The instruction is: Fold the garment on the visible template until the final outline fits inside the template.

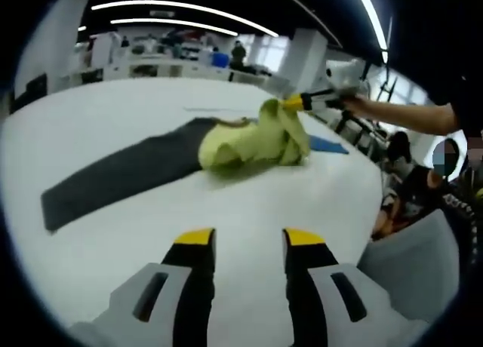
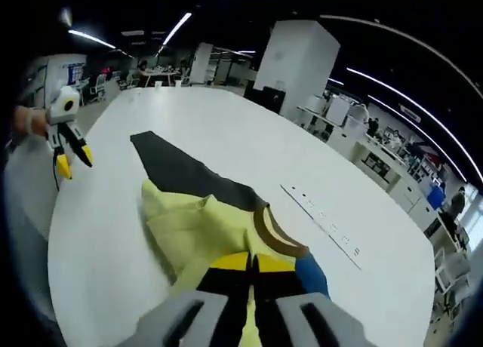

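Note:
A yellow-green garment [image 1: 253, 143] with a brown collar [image 2: 279, 240] lies bunched on the white table, partly over the right end of a long dark grey template [image 1: 128, 173]. My right gripper [image 2: 253, 264] is shut on a fold of the garment [image 2: 196, 226] and lifts that edge a little; it enters the left gripper view from the right [image 1: 296, 102]. My left gripper [image 1: 249, 237] is open, hanging over bare table short of the garment, and appears at the far left of the right gripper view [image 2: 73, 160]. The template [image 2: 189, 173] runs away beyond the garment.
A blue piece [image 1: 328, 145] lies flat beside the garment, also seen by the collar [image 2: 311, 275]. A thin marked strip [image 2: 324, 220] lies on the table. A person's arm [image 1: 407, 115] reaches in from the right, and the table edge [image 1: 373, 211] curves close there.

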### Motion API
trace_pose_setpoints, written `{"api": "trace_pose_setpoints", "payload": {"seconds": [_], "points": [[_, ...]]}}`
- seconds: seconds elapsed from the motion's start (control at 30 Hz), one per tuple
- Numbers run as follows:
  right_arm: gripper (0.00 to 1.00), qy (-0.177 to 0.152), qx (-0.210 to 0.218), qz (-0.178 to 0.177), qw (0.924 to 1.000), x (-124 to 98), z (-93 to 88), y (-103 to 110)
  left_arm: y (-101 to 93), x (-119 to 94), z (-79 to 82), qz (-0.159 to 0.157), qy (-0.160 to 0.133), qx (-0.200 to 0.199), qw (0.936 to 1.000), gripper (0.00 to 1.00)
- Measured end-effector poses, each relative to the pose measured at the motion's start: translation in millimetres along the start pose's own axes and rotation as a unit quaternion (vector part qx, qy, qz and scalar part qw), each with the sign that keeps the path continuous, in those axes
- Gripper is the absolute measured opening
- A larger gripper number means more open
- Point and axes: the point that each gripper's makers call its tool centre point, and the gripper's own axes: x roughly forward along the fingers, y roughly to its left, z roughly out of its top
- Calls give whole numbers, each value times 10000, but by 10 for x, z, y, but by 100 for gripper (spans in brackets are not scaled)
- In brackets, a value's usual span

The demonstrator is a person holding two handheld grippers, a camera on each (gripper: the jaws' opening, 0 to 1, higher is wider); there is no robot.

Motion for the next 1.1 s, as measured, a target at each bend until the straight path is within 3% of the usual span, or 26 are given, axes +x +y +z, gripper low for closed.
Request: {"api": "trace_pose_setpoints", "payload": {"seconds": [0.43,0.63,0.83,0.97,1.1], "points": [[0,463,583,-153,9971,348,-304,-246,33,60,40,16,-20,-68,10000,31],[0,563,662,-142,9961,418,-382,-251,29,97,52,0,-26,-111,9999,31],[0,546,476,-100,9973,387,-393,-253,32,109,41,1,-28,-142,9999,31],[12,273,675,-55,9973,334,-314,-234,22,111,41,-10,-40,-147,9999,31],[30,153,663,-31,9977,270,-306,-194,14,118,55,-28,-45,-116,9999,32]]}}
